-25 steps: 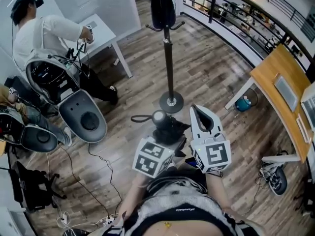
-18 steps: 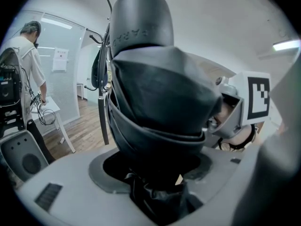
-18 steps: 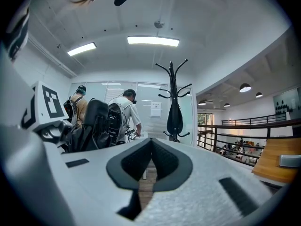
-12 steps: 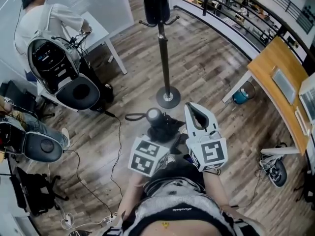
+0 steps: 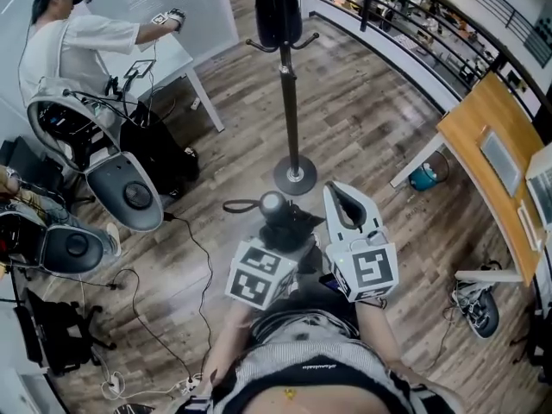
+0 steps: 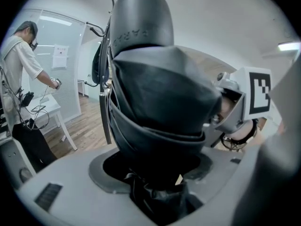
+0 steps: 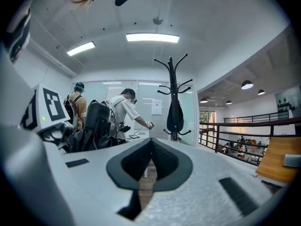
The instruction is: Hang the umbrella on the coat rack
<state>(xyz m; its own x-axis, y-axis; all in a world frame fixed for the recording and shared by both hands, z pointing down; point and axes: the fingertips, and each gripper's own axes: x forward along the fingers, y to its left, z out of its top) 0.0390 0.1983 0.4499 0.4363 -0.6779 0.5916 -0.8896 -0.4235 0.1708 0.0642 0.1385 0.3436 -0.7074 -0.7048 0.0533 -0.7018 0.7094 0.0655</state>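
Observation:
A folded black umbrella (image 5: 289, 222) with a round handle knob (image 5: 275, 203) and a strap loop (image 5: 241, 206) is held in my left gripper (image 5: 289, 234), which is shut on it. In the left gripper view the umbrella (image 6: 155, 93) fills the frame between the jaws of the left gripper (image 6: 155, 175). Just to its right, my right gripper (image 5: 339, 191) is shut with nothing in it; its jaws meet at the tip (image 7: 151, 142). The black coat rack (image 5: 289, 102) stands ahead on its round base (image 5: 295, 178), a dark item (image 5: 278, 7) hanging near its top. The coat rack (image 7: 175, 98) also shows in the right gripper view.
A person (image 5: 65, 37) stands at a white table (image 5: 177, 63) at the back left, beside grey chairs (image 5: 121, 188) and floor cables (image 5: 185, 266). A wooden desk (image 5: 492, 153) lies to the right, a railing (image 5: 414, 24) runs behind, and shoes (image 5: 479, 309) sit on the floor.
Both grippers keep their pose and the umbrella stays held. The person at the back left has stretched an arm out toward the glass wall, and the grey chair there has shifted.

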